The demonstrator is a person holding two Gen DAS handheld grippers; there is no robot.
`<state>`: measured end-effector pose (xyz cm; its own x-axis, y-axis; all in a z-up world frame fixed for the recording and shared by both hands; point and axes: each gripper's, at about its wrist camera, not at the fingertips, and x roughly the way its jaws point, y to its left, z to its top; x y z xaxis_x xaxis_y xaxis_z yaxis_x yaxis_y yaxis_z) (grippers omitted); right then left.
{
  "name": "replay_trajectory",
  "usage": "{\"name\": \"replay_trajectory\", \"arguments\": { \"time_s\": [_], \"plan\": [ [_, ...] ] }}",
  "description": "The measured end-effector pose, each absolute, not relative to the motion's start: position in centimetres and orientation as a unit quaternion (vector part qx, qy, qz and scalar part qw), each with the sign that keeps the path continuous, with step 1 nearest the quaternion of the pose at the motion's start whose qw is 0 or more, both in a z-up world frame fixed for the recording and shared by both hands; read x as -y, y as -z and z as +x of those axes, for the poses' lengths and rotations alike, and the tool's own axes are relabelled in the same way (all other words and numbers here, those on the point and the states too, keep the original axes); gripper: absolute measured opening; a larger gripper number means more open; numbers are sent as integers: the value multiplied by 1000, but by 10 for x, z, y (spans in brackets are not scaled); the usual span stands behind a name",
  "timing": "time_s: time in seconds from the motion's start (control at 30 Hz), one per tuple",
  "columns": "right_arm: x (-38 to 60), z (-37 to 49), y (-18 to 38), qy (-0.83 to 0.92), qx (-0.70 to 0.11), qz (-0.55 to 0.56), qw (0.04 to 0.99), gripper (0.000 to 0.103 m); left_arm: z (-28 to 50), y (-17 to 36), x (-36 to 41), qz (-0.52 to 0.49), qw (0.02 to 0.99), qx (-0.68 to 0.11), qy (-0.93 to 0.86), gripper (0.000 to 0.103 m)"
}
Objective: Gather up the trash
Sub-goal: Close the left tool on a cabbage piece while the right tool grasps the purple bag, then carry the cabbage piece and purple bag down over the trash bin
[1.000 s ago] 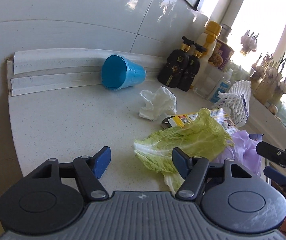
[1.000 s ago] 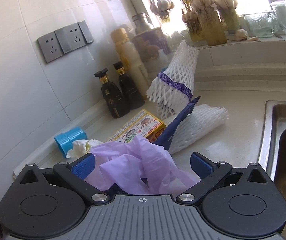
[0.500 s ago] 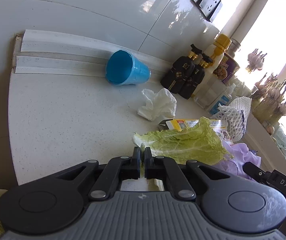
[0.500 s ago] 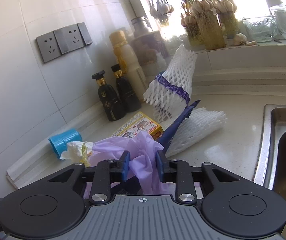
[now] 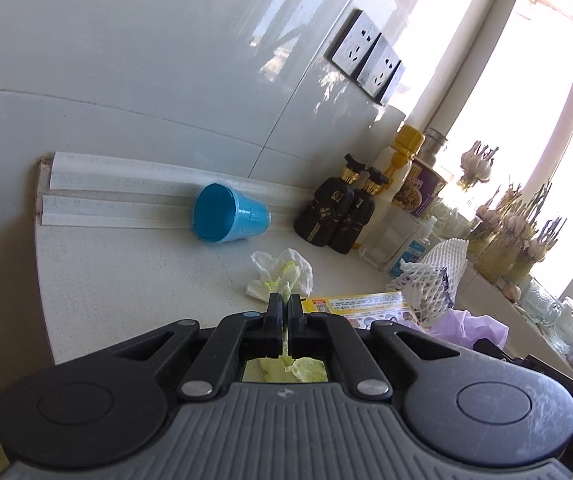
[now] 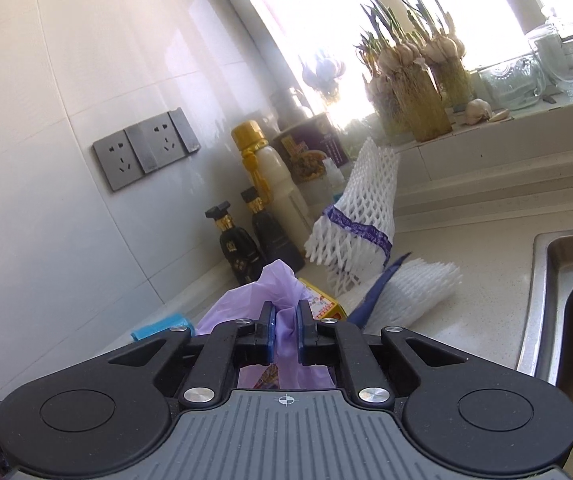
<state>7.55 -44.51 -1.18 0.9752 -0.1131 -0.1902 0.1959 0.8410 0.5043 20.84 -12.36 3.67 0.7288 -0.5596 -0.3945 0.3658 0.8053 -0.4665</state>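
My left gripper [image 5: 285, 306] is shut on a green cabbage leaf [image 5: 286, 370], which hangs below the jaws, lifted off the counter. My right gripper [image 6: 285, 316] is shut on a purple plastic bag [image 6: 264, 288] and holds it up; the bag also shows at the right of the left wrist view [image 5: 466, 322]. On the white counter lie a crumpled white tissue [image 5: 282, 274], a yellow printed wrapper [image 5: 366, 306], white foam fruit nets [image 6: 360, 220] and a blue cup [image 5: 228, 216] on its side by the wall.
Dark sauce bottles [image 5: 336, 216] and a yellow-capped bottle [image 6: 264, 184] stand against the wall. Jars of sprouting garlic [image 6: 414, 80] and glassware [image 6: 566, 60] sit on the window sill. A steel sink [image 6: 566, 300] is at the right. Wall sockets [image 6: 146, 148] are above.
Both grippers were open, then closed: the left on the cabbage leaf, the right on the purple bag. Both have since lifted and tilted upward with their loads.
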Motion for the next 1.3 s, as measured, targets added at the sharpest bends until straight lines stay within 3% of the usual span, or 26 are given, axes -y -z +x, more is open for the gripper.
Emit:
{"name": "replay_trajectory", "arguments": {
  "time_s": [0.73, 1.3],
  "plan": [
    [430, 64, -3, -19, -31, 273, 961, 8, 181, -78, 50, -188, 936, -218, 201, 1],
    [369, 60, -20, -185, -43, 275, 943, 8, 144, -68, -42, -199, 942, -236, 127, 1]
  ]
}}
